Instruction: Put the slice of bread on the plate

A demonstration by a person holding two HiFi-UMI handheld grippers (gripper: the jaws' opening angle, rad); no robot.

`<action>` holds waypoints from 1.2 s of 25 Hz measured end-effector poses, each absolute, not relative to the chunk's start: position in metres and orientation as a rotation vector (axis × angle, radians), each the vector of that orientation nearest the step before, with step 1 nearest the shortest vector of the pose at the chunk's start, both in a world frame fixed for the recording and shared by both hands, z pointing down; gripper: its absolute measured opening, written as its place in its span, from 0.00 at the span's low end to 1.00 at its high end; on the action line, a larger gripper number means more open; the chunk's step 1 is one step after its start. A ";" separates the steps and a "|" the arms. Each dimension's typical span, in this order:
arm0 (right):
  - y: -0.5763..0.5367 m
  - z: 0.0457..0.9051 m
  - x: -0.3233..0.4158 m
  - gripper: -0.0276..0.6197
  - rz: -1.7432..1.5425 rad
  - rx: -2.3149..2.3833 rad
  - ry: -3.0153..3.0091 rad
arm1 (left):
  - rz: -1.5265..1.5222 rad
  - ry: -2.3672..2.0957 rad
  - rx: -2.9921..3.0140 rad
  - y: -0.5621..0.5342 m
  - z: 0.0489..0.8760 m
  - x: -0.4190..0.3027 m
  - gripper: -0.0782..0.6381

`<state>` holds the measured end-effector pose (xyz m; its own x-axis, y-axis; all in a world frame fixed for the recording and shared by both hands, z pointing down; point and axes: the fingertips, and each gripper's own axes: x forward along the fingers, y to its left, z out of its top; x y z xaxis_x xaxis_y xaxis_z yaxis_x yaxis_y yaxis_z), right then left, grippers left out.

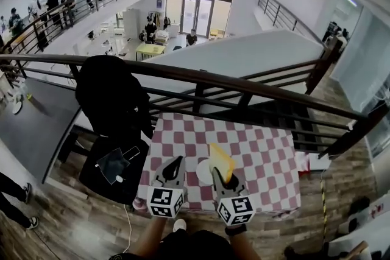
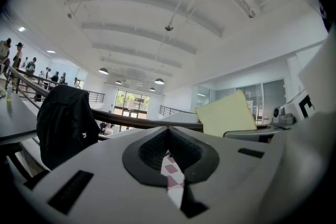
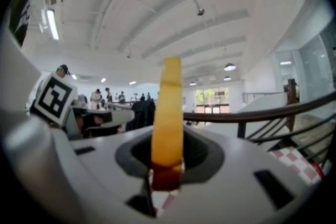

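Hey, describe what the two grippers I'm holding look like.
The left hand-held gripper and right hand-held gripper match: pale grey plastic bodies, dark ribbed pads lining tapered jaws, and a white cube with black square markers behind each. No cables show, and no sleeves reach the wrists.

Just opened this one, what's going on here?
A person stands over a checked tablecloth with a gripper in each hand. The right gripper is clamped on the lower edge of a slice of bread, holding it upright above the cloth. The left gripper is shut and empty. A white plate sits between the two grippers, and the bread is not yet on it.
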<state>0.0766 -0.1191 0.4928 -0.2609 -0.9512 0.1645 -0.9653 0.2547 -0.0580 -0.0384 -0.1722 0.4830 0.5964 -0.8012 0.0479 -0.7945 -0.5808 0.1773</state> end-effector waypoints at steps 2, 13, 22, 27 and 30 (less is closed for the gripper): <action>-0.129 0.502 0.075 0.20 0.250 1.833 -2.399 | -0.056 -1.337 2.615 -0.188 0.491 -0.041 0.13; -0.188 0.561 0.098 0.20 0.442 1.721 -2.381 | 0.078 -1.294 2.522 -0.237 0.552 -0.006 0.13; -0.219 0.637 0.112 0.20 0.681 1.532 -2.352 | 0.174 -1.273 2.400 -0.258 0.610 0.022 0.13; -0.229 0.672 0.121 0.20 0.785 1.474 -2.311 | 0.222 -1.281 2.352 -0.269 0.632 0.029 0.13; -0.229 0.695 0.123 0.20 0.851 1.435 -2.285 | 0.267 -1.273 2.328 -0.268 0.650 0.034 0.13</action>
